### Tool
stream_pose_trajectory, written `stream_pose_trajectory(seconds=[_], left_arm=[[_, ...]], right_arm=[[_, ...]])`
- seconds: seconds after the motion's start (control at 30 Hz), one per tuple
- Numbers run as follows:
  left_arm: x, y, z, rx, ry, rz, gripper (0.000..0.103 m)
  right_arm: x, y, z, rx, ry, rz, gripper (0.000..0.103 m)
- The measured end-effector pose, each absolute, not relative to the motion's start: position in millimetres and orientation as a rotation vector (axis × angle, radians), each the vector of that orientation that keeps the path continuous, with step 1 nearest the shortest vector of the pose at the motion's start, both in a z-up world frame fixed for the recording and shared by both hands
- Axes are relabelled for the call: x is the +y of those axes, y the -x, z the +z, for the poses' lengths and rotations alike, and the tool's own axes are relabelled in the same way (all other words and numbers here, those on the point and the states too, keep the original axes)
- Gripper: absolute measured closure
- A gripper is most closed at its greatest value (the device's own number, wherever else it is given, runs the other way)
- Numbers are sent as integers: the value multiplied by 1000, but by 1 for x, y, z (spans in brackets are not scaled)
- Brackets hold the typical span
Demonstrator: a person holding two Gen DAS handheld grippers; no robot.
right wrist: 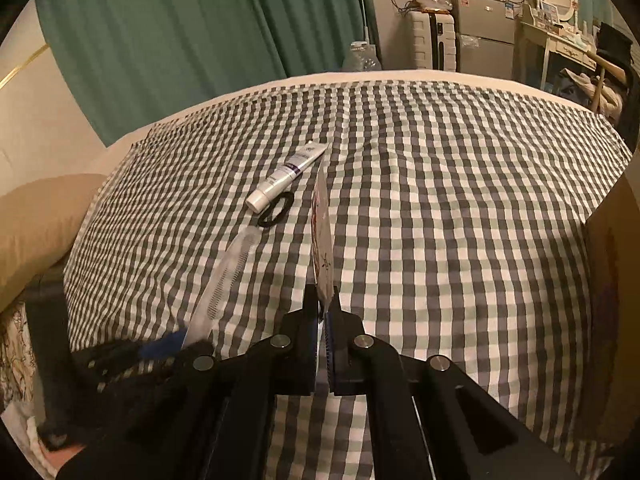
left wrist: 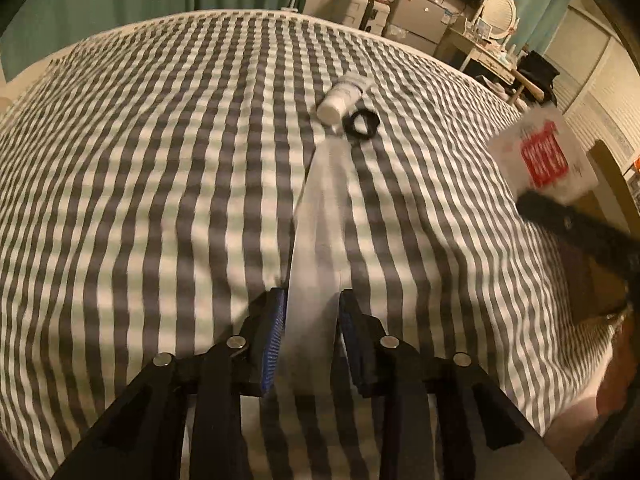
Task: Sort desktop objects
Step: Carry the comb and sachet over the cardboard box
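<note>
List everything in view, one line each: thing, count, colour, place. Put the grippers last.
checked cloth: one, grey, white and pale green, covering the surface.
tube: one, white with a dark band, lying on the cloth, cap toward the cameras.
black ring: one, black, on the cloth by the tube's cap.
clear ruler-like strip: one, translucent white, held in the left gripper.
flat packet: one, white with red print, held in the right gripper.
curtain: green, behind the surface.
cardboard box: one, brown, at the right edge.
left gripper: one, black with blue pads, shut on the strip.
right gripper: one, black, shut on the packet.
</note>
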State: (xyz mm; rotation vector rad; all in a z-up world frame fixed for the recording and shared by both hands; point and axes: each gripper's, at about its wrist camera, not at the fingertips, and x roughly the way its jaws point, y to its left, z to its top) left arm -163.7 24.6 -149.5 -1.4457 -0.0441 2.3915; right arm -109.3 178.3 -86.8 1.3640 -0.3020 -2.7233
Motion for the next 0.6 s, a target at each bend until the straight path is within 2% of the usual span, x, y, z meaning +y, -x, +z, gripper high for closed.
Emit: stream_pose_trajectory(seconds=[0.1, 0.17, 0.23, 0.3, 0.5, 0.6], left_arm=[[30, 170, -150, -24, 1455, 2399, 72], [34, 172, -149, 0, 1452, 2417, 77], [36, 168, -146, 25, 1434, 2430, 77], [36, 165, -140, -11, 1427, 2431, 77], [41, 128, -75, -79, 1256, 2487, 77], [63, 103, -31, -41, 1137, 2475, 77]], right_arm=[[182, 116, -92, -308, -1383, -2716, 100], [183, 118, -93, -308, -1391, -2712, 100], [184, 117, -90, -306, -1386, -2710, 100], [185, 113, -82, -320, -1363, -2709, 100], [205, 78, -30, -423, -1179, -2721, 100], [228, 53, 0, -451, -1097, -2757, 100]])
